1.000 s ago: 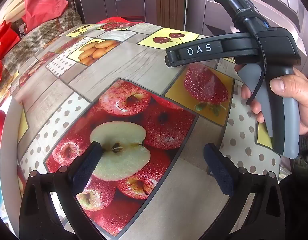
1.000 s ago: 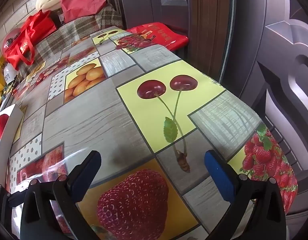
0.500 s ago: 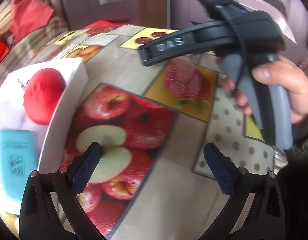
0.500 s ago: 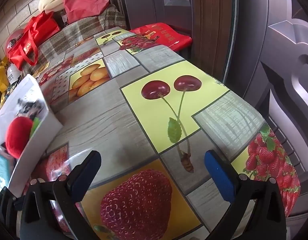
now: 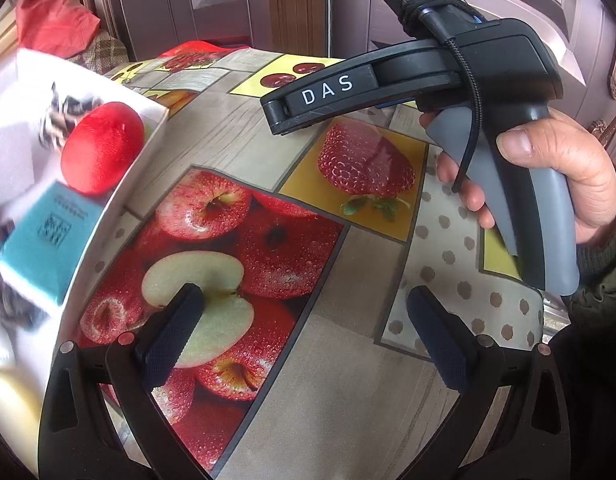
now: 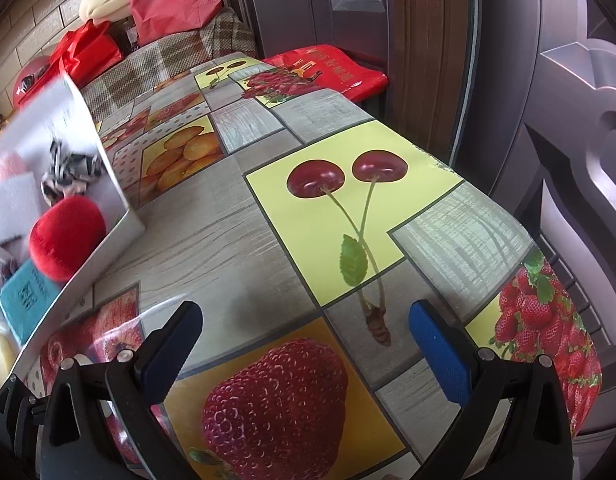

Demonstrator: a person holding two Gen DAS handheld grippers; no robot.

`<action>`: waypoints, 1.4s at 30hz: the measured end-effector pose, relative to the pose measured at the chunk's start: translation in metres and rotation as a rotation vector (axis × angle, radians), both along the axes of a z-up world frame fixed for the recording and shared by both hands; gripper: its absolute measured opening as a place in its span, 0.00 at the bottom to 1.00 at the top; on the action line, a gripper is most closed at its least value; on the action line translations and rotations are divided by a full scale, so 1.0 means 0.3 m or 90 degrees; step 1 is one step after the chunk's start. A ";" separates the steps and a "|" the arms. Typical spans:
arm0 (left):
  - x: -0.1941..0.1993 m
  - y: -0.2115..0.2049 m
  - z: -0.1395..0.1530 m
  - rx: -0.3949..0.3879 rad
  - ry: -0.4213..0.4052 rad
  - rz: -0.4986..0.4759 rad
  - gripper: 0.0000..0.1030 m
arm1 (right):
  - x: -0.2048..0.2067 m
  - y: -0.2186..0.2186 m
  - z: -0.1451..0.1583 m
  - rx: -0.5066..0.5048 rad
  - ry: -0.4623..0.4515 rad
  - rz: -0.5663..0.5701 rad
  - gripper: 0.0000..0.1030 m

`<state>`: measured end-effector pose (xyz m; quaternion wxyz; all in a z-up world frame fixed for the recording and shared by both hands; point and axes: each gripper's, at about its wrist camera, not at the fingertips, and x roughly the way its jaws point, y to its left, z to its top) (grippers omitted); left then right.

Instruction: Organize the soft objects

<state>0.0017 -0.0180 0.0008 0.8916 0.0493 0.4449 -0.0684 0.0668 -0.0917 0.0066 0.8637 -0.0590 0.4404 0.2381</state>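
Note:
A white box [image 5: 120, 184] [image 6: 104, 184] stands at the left of the fruit-print table, blurred by motion. Inside it lie a red plush ball [image 5: 102, 148] [image 6: 66, 236], a teal sponge block [image 5: 44, 240] [image 6: 26, 300] and a black-and-white striped cloth [image 5: 66, 116] [image 6: 70, 168]. My left gripper [image 5: 308, 336] is open over the printed apples, right of the box, with nothing between its fingers. My right gripper [image 6: 304, 352] is open above the printed strawberry, also holding nothing. In the left wrist view a hand [image 5: 564, 176] holds the right gripper's grey handle [image 5: 524, 208].
The tablecloth [image 6: 212, 248] runs back to a plaid-covered seat [image 6: 168, 60] with red bags [image 6: 88, 50] on it. A red bag [image 6: 328, 68] lies at the table's far end. Dark doors [image 6: 388, 20] stand close along the right edge.
The white box with the soft things has come into both views from the left and slid further onto the table. Both grippers stay open and hold nearly the same place.

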 end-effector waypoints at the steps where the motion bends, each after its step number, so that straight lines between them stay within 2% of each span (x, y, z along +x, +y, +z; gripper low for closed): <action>1: 0.001 -0.001 0.000 0.000 0.000 0.000 0.99 | -0.001 0.003 -0.001 -0.001 0.000 0.002 1.00; 42: -0.009 0.002 -0.002 -0.002 0.001 0.000 0.99 | 0.005 0.005 -0.005 0.005 0.004 0.008 1.00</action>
